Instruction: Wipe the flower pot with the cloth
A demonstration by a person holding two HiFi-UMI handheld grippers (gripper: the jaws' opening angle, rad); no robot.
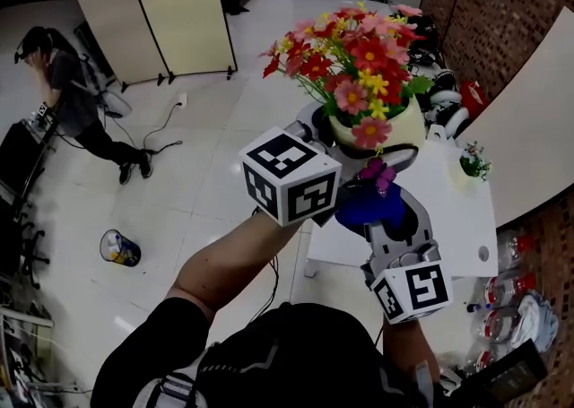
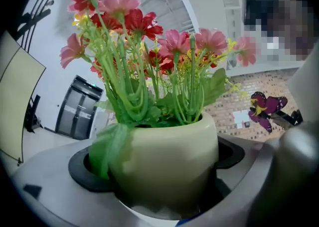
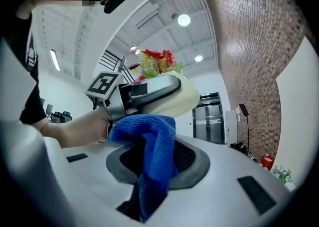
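Glossy smooth flower pot (image 2: 169,161); nubby matt terry cloth (image 3: 159,146).

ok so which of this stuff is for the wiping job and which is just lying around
Job: cream glazed flower pot (left hand-held gripper), blue microfibre cloth (right hand-held gripper).
Lying about: small white potted plant, beige folding screen, colourful floor bin.

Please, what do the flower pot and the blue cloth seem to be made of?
The flower pot is probably glazed ceramic, possibly plastic: its cream wall is smooth, with a soft sheen. The cloth looks like microfibre: it is blue, shows a fine looped pile and hangs in limp folds.
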